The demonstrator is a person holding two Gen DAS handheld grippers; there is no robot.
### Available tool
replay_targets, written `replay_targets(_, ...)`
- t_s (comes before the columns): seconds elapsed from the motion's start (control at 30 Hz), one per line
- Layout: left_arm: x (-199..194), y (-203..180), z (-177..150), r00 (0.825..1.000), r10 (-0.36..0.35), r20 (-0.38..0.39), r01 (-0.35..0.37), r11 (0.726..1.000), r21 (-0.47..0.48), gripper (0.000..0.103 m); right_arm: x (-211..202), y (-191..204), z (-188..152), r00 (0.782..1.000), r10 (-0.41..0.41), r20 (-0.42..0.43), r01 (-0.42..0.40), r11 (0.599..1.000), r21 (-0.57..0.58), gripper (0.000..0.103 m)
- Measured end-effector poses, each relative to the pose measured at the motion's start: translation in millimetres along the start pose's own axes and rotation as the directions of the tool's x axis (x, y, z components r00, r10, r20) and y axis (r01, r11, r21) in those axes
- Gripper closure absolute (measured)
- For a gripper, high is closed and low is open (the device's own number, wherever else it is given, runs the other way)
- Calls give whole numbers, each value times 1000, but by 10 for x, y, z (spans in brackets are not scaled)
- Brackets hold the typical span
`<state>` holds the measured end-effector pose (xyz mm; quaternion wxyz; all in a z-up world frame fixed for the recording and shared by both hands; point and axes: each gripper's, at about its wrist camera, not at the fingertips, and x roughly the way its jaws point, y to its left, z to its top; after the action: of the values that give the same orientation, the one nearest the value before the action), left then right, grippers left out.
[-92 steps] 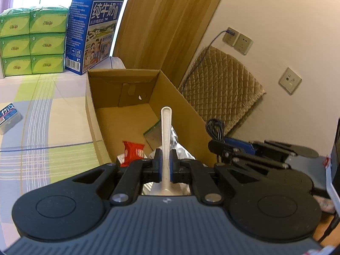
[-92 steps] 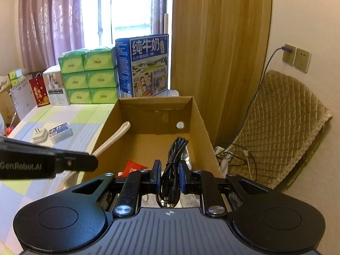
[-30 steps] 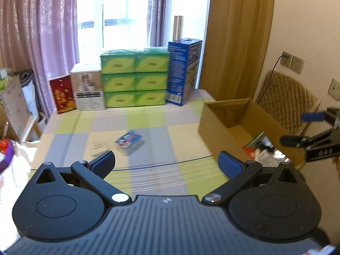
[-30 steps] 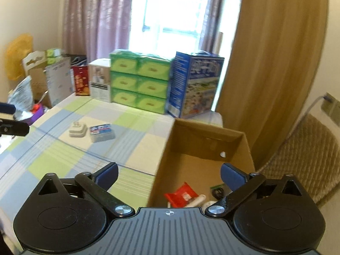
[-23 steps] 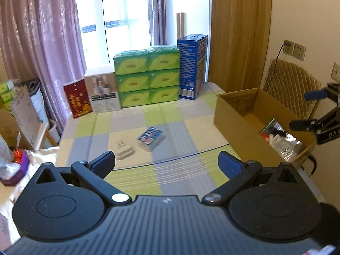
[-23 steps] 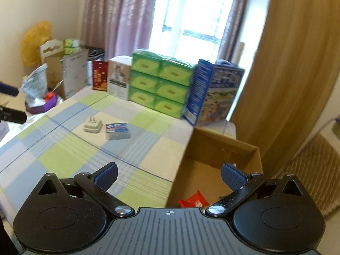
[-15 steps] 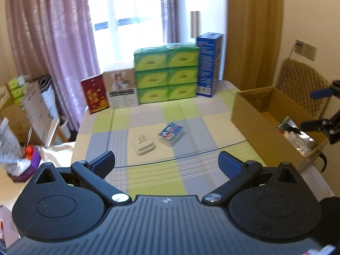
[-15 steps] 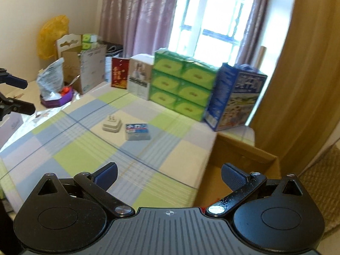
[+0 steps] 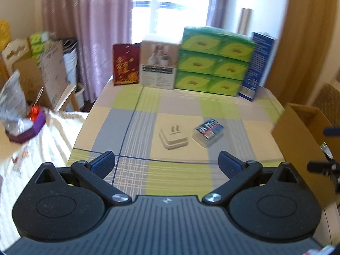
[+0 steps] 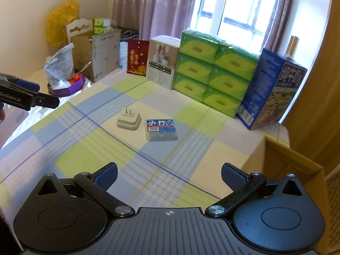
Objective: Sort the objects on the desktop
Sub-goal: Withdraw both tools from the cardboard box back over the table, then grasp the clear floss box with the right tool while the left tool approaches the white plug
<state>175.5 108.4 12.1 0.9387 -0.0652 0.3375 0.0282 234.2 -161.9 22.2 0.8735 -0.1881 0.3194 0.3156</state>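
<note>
My left tongs (image 9: 166, 162) hang spread wide and empty above the near edge of the desk (image 9: 131, 114), which is covered in a green, grey and cream checked cloth. Ahead of them, a cream square wall plug (image 9: 173, 137) lies prongs up, just beside a small clear plastic box with a blue label (image 9: 208, 132). Along the far edge I see a dark red card (image 9: 126, 64), a white printed carton (image 9: 159, 67), a stack of green tissue packs (image 9: 214, 61) and a tall blue carton (image 9: 258, 65). A brown open cardboard box (image 9: 297, 144) sits at the right edge, where the tips of my right tongs (image 9: 325, 148) show, blurred.
</note>
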Motion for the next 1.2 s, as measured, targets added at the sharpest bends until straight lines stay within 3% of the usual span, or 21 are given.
replay_targets(0.2,597,27,-13,1000,1,8,-1,998,-58,1,647,-1,10,1000,21,9,-22,997,73,2)
replay_targets(0.43,1175,6,-155,1000,15,-9,-15,999,-42,2,1282,-106,26,998,23,58,-32,988,149,2)
replay_targets(0.53,1384,24,-190,998,-12,-65,9,999,-34,2,1501,-186,15,997,21,72,-34,983,182,2)
replay_targets(0.67,1492,16,-171,999,-15,-38,15,1000,6,2,1747,-275,-31,996,24,85,-46,963,265,2)
replay_targets(0.9,1685,172,-72,999,14,-39,-17,997,-71,2,2039,-245,35,994,36,107,-57,978,201,2)
replay_targets(1.2,1815,258,-25,1000,-11,-29,7,994,-112,2,2365,-124,60,991,82,108,-97,985,140,2)
